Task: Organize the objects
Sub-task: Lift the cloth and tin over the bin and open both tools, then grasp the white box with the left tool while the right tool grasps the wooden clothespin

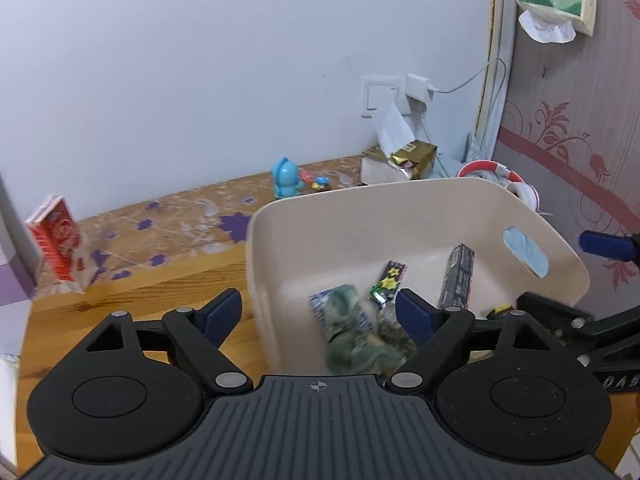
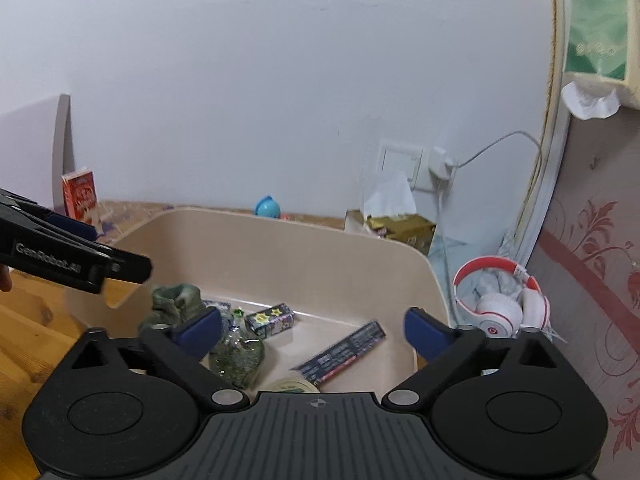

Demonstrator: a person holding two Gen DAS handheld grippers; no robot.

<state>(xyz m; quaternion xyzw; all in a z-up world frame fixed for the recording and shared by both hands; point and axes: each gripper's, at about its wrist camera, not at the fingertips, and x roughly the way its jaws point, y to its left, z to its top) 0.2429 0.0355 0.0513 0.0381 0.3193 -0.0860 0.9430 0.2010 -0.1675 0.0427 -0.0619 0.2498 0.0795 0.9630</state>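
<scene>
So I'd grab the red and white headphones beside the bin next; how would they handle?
The red and white headphones would probably feel rigid at the band, though the earcups may swing. Their glossy plastic could slip between the fingers. Cloth seems tucked inside the band and might drag along.

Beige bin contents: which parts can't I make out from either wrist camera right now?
- Green fabric item: motion-blurred in the left wrist view, lower end behind the left tongs.
- Round tin: cut off by the right tongs body.
- Long dark box: print too small to read.
- Beige bin: near wall unseen.
</scene>
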